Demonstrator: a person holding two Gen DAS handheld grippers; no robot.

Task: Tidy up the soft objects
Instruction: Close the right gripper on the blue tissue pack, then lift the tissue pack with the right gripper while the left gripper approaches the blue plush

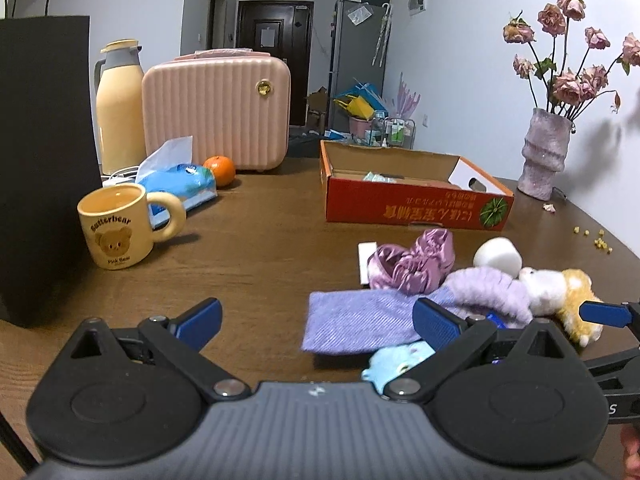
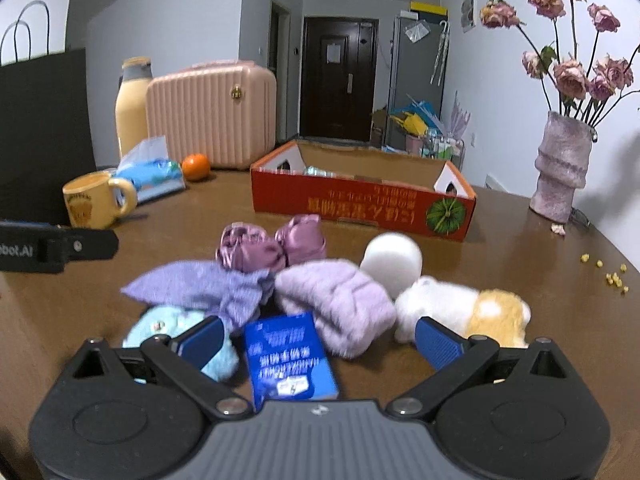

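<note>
Soft pile mid-table, red box behind it — holds one pale teal item, rest of its floor hidden.

Seven in pile: satin scrunchie, lilac cloth, fuzzy lilac headband, white puff, white-orange plush, blue fluffy piece, blue packet. Left gripper and right gripper both spread wide, empty. Bare table left of pile, up to the one mug.

Bare table between mug and box; soft pile probably crowds the right.
</note>
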